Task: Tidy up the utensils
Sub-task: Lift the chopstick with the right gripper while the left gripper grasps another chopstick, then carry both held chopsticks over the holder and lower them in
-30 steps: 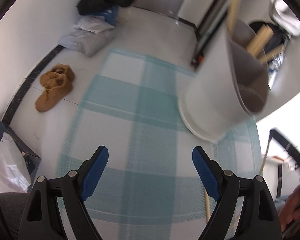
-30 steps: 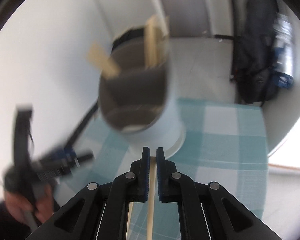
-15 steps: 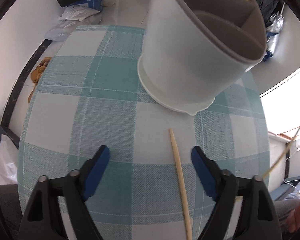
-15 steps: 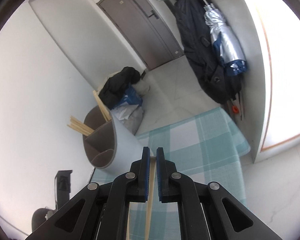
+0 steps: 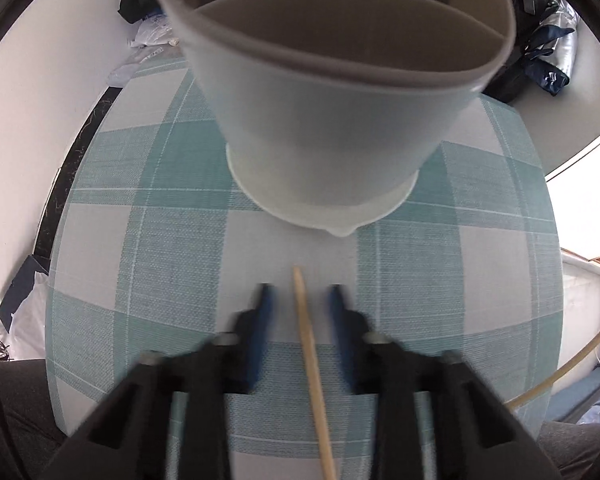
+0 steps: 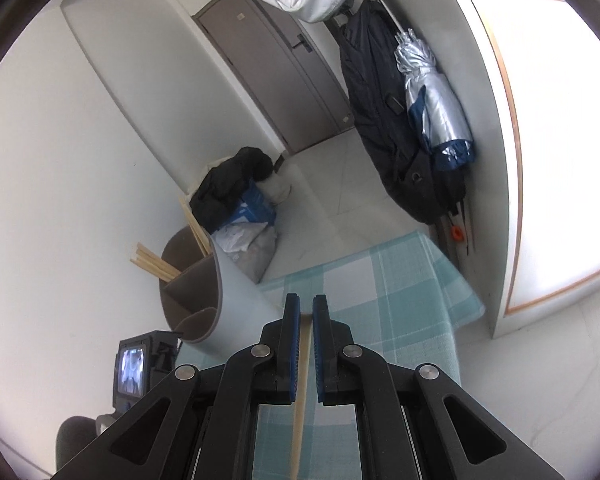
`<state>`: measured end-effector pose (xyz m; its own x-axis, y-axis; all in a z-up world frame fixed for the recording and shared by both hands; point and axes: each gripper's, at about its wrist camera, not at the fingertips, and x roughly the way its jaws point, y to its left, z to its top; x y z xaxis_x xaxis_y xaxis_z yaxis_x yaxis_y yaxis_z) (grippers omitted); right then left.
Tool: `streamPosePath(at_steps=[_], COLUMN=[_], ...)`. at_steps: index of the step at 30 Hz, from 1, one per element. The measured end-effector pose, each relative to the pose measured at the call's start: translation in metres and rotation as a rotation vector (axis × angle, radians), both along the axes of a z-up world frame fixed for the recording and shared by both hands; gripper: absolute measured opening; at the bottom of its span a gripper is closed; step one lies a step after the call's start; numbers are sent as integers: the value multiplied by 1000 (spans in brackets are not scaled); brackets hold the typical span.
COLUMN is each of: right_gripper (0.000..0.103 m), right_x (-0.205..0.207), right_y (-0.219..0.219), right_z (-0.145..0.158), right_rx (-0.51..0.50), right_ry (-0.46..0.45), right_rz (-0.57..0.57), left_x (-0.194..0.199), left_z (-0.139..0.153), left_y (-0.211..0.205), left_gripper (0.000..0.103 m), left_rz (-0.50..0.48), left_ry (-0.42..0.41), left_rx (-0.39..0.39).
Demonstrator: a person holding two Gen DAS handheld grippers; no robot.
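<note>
The left gripper (image 5: 300, 300) points almost straight down at the bench (image 5: 140, 240), and its jaws have just been closing in. They're motion-blurred, with a chopstick (image 5: 310, 356) lying flat on the checked teal-and-white cloth (image 5: 420, 280) right between the blue pads (image 5: 262, 308). There's a clear gap on both sides of the stick, so the pads aren't pressing on it in this view. The chopstick's tip points toward the base of the white utensil holder (image 5: 320, 140), which stands just beyond it on the cloth and looks close but not touching. The holder has a grey lining and dividers inside; the compartment nearest this camera shows nothing in it.

The right gripper (image 6: 306, 312) is up off the bench, angled down a bit, and its jaws are squeezed narrow on a second chopstick (image 6: 300, 400). That stick runs back between the pads (image 6: 292, 344) toward the camera, with its end sitting roughly level with the fingertips.

From the right wrist view the holder (image 6: 204, 300) is off to the left, with a few wooden sticks (image 6: 156, 266) poking out of its far compartments. Further back there's a pile of bags (image 6: 240, 208) on the floor, a grey door (image 6: 276, 68), and dark coats with a silver umbrella (image 6: 432, 100) hanging on the wall.
</note>
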<state>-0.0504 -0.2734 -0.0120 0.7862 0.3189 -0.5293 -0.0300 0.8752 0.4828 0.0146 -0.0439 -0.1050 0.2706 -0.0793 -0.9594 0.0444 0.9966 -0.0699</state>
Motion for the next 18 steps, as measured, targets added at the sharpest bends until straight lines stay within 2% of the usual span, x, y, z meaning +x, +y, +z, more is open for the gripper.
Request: streamPosePath(at_steps=[1, 8, 18], right_gripper=[6, 6, 6], right_x=[-1, -7, -10], right_y=[0, 4, 6], right_z=[1, 10, 12], right_rx=[0, -42, -55], right_ry=[-2, -35, -49], right_rz=[-1, 6, 7], left_x=[-1, -2, -23], left_z=[0, 2, 59], left_y=[0, 5, 18], left_gripper=[3, 1, 1], left_rz=[2, 9, -46], left_ry=[3, -5, -195], left_rx=[-8, -31, -126])
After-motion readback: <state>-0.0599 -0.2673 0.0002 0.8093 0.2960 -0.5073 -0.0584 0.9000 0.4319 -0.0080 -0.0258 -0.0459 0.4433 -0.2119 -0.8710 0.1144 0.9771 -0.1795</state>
